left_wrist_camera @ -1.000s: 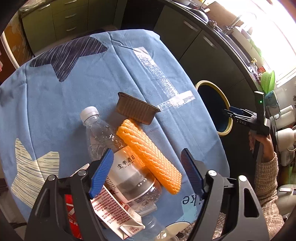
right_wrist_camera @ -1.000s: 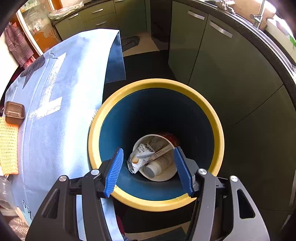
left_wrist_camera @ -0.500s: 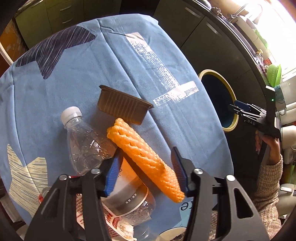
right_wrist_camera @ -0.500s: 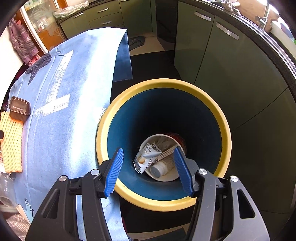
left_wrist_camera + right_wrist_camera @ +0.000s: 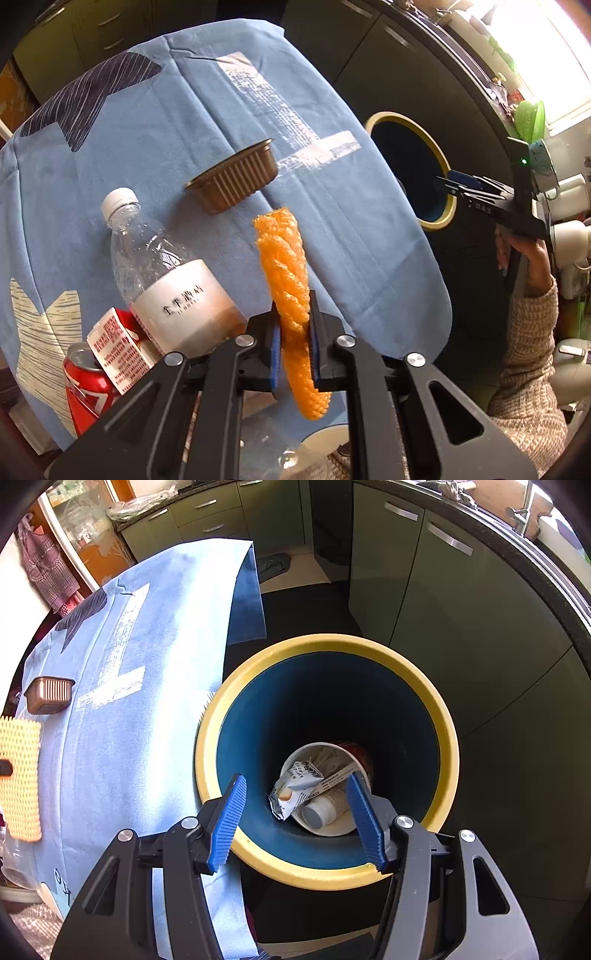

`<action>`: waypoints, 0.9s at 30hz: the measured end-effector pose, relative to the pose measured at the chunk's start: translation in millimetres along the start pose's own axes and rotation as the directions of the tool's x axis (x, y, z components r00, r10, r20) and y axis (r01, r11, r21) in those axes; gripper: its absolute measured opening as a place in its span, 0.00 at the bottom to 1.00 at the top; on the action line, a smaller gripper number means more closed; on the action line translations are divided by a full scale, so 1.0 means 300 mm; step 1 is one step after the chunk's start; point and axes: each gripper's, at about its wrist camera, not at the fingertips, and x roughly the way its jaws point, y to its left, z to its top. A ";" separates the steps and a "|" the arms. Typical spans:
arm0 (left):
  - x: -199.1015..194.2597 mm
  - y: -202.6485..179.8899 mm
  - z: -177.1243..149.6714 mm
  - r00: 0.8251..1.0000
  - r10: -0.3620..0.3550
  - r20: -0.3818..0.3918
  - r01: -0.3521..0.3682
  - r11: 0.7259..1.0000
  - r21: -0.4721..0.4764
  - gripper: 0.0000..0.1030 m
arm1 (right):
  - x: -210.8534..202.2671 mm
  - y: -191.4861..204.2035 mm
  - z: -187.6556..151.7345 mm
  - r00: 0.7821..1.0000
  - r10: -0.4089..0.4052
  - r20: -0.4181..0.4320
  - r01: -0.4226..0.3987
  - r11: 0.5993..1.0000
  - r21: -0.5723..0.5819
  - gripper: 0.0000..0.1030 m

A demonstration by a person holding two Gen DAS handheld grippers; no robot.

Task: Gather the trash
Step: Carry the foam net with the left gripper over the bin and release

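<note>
Trash is split between the bench and the bin. Your left gripper is closing on the orange foam net; its blue pads already press the net from both sides, and the net stands nearly upright between them, one end above the fingers and the other hanging below. In the right wrist view the net shows at the far left edge, above the blue cloth that covers the bench.

On that cloth you have a brown ribbed tray lying tilted, just beyond the net. Nearer to you, a clear plastic bottle with a white cap and white label lies on its side. A small red-and-white carton leans against the bottle's label end, touching a red can beside it.

Your right gripper hangs over the bin with its jaws apart and nothing between them. Your hand and a knitted sleeve show behind it in the left wrist view. The bin has a yellow rim and a dark blue inside, and it stands on the floor just beside the bench edge. At its bottom lies a paper cup on its side, with a crumpled wrapper and a small white-capped bottle at its mouth.
</note>
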 end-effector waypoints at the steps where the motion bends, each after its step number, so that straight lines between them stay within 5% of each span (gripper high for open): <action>1: -0.010 -0.024 -0.008 1.000 -0.008 0.002 0.008 1.000 0.016 0.11 | -0.005 -0.002 -0.003 1.000 0.000 0.004 0.000 1.000 -0.001 0.55; 10: -0.057 -0.366 0.144 0.993 -0.092 0.068 0.073 0.969 0.234 0.11 | -0.112 -0.072 -0.036 0.997 -0.020 0.073 0.017 0.999 0.042 0.55; 16: 0.067 -0.637 0.371 0.987 -0.127 0.102 0.085 0.935 0.344 0.11 | -0.184 -0.157 -0.106 0.994 -0.051 0.095 0.042 0.995 0.090 0.55; 21: 0.231 -0.762 0.525 0.987 -0.102 0.126 0.052 0.934 0.354 0.13 | -0.224 -0.221 -0.174 0.993 -0.072 0.095 0.060 0.990 0.128 0.55; 25: 0.311 -0.785 0.590 0.985 -0.049 0.165 -0.008 0.943 0.332 0.50 | -0.246 -0.242 -0.202 0.992 -0.074 0.100 0.059 0.988 0.144 0.58; 27: 0.305 -0.776 0.587 0.984 -0.059 0.170 0.000 0.945 0.326 0.50 | -0.252 -0.239 -0.206 0.992 -0.071 0.102 0.056 0.988 0.143 0.58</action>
